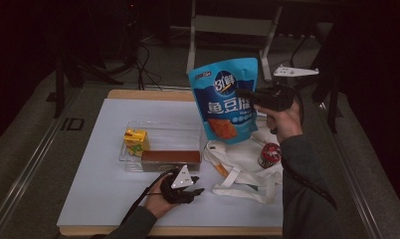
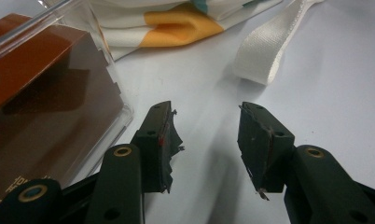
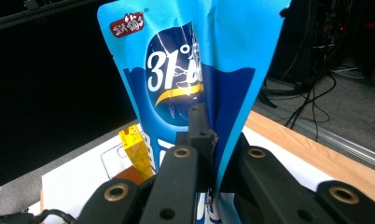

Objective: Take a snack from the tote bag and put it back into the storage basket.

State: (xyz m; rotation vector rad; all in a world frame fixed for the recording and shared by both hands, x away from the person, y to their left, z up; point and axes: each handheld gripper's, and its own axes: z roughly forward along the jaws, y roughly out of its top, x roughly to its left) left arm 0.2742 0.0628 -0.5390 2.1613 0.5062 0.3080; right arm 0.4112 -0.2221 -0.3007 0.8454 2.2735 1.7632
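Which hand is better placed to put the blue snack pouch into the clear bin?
Right. The right gripper is shut on the blue snack pouch, held up beside the clear bin. The left gripper rests open on the table, holding nothing.

The high view is dim: the room behind the table (image 1: 108,199) falls almost to black, and the white tabletop is the brightest area, evenly lit from above with no hard glare. In the left gripper view, light is stronger; the left gripper (image 2: 206,149) casts soft shadows on the surface beneath its jaws, and the transparent box (image 2: 78,70) beside it carries faint reflections. Its near jaw bases are slightly soft. In the right gripper view, the blue pouch (image 3: 176,60) ahead of the right gripper (image 3: 209,140) shows gentle sheen against a dark, noisy background.
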